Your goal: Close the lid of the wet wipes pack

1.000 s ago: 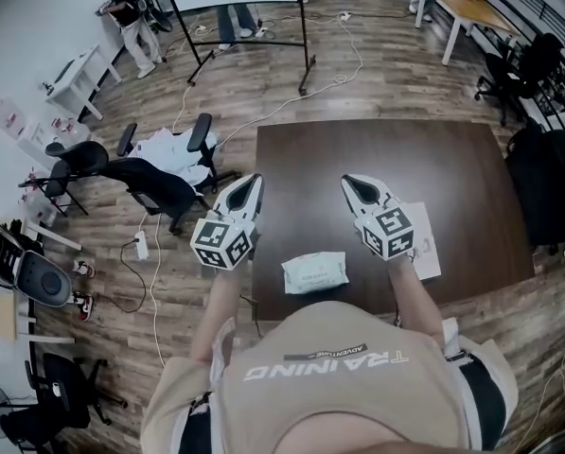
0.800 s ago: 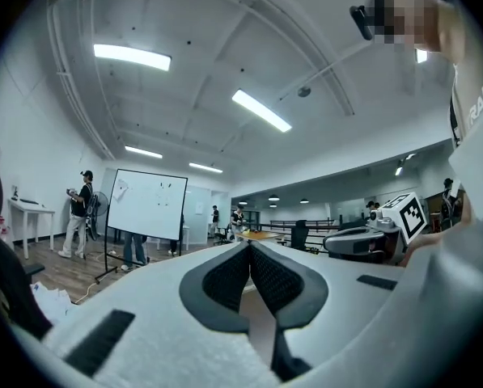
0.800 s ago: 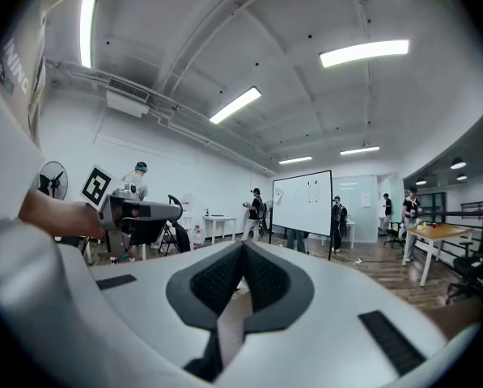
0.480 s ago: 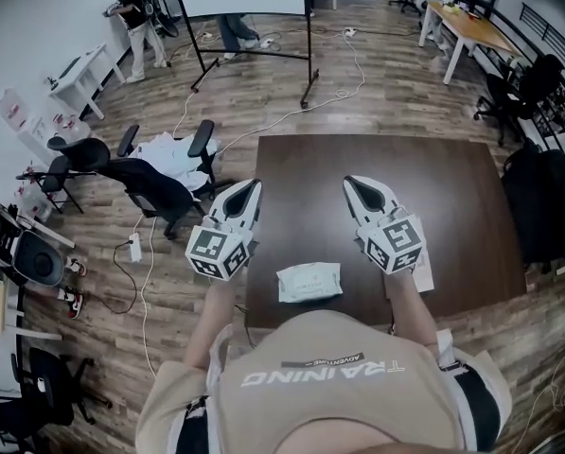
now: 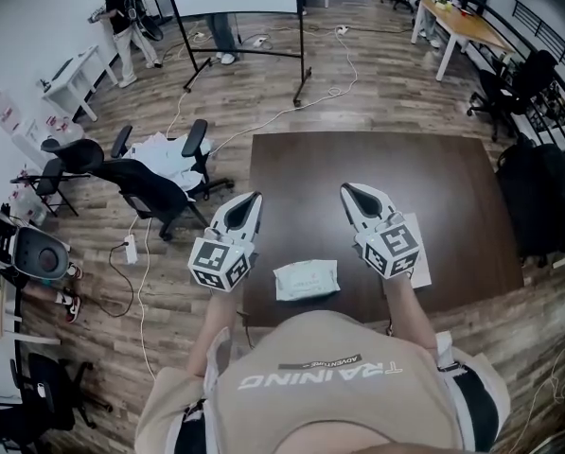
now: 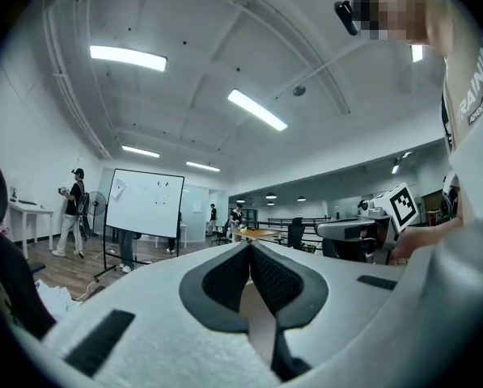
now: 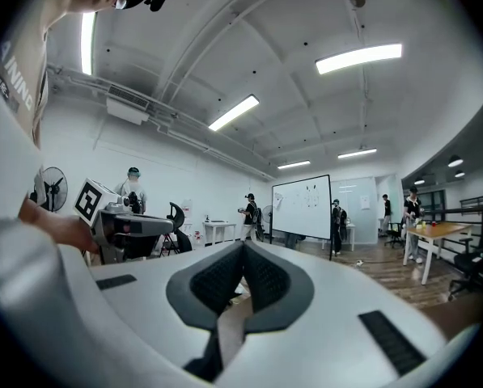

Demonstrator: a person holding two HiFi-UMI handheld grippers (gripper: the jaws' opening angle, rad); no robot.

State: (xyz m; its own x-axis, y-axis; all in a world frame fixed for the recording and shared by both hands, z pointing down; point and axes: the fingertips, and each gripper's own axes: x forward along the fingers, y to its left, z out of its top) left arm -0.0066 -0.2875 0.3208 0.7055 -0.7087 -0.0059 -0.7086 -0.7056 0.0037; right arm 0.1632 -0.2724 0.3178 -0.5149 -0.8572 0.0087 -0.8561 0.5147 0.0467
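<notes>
So, head view first: the wet wipes pack (image 5: 306, 279) is a soft, pale, pillowy rectangle lying flat at the near edge of a dark brown table (image 5: 377, 164). It sits between the two grippers and touches neither, and its lid is too small to make out. The left gripper (image 5: 253, 198) hangs over the table's left edge and the right gripper (image 5: 347, 189) over the tabletop. Both are smooth white plastic with a marker cube at the back. A white paper sheet (image 5: 422, 263) lies partly under the right one. The floor (image 5: 396, 74) is wood-look planks, with black office chairs (image 5: 150, 187) just off the table's left side. Left gripper view: dark, finely ribbed pads (image 6: 226, 279) curve round a teardrop-shaped hollow and meet at the tips, so it's clenched with nothing in it. Past them there's a whiteboard (image 6: 144, 203) on a stand, with strip lights on a white ceiling. Right gripper view: same deal, tips pressed together and holding nothing. The other gripper shows at left, and a light wooden desk (image 7: 435, 231) at right.
</notes>
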